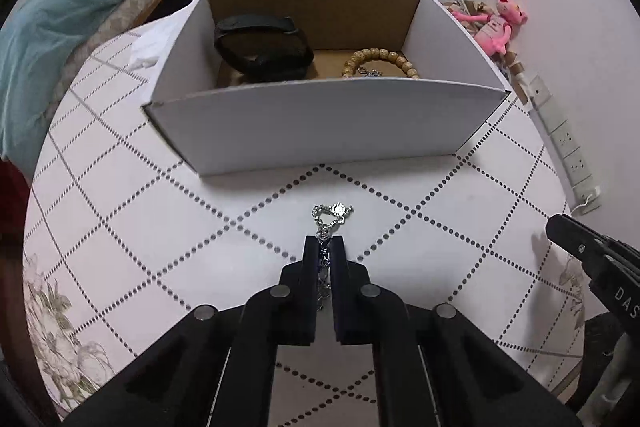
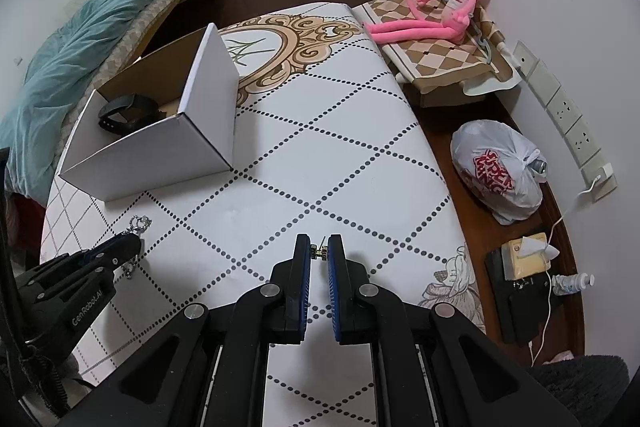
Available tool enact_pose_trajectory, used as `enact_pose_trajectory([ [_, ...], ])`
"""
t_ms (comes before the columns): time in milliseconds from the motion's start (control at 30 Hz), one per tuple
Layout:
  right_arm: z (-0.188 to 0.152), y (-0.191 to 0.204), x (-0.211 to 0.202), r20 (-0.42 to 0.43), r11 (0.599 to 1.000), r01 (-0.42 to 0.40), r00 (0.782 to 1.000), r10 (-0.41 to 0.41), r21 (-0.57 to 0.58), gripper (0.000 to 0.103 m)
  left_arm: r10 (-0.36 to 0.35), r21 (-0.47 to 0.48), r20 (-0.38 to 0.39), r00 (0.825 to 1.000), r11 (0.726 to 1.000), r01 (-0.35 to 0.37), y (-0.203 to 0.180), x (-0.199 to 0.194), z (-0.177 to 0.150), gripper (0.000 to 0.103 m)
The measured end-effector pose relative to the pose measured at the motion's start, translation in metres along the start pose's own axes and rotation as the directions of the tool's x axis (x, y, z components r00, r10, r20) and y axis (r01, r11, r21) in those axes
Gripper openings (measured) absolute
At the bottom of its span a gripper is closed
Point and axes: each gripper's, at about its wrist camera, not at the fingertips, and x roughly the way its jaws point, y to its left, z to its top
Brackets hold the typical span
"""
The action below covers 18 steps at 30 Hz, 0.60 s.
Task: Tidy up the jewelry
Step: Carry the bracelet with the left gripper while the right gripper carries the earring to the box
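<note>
Silver chain bracelet (image 1: 332, 217) lies lower center on the desk (image 1: 160, 227), pinched by the left claw (image 1: 324, 241). Right claw (image 2: 319, 251) is clenched on a small earring (image 2: 319, 251). Lift both clear over the white box (image 1: 320, 123) wall before releasing.

the left gripper (image 2: 132, 247), seen from the right wrist view, carries white lettering on its black body that reads "cenrobot.ai"; the right gripper (image 1: 554, 225), seen at the edge of the left wrist view, shows the white letters "das" before the frame cuts them off; the white plastic bag (image 2: 498, 169) on the brown surface bears large red print, creased and tilted, too distorted to read with certainty
</note>
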Motion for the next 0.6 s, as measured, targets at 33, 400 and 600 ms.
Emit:
enact_pose_trajectory([
  [33, 0.0, 0.001, -0.001, 0.002, 1.0, -0.003, 1.0, 0.003, -0.004, 0.009, -0.012, -0.01, -0.001, 1.0, 1.0, 0.012, 0.002, -0.002, -0.002, 0.003],
  [400, 0.018, 0.014, -0.036, 0.054, 0.997, -0.08, 0.995, 0.081, -0.016, 0.009, -0.161, -0.149, 0.081, 0.984, 0.974, 0.172, 0.043, -0.072, -0.011, 0.003],
  [600, 0.042, 0.027, -0.061, 0.066, 0.986, -0.169, 0.983, 0.169, -0.013, 0.009, -0.223, -0.164, 0.148, 0.964, 0.955, 0.246, 0.05, -0.113, 0.017, 0.003],
])
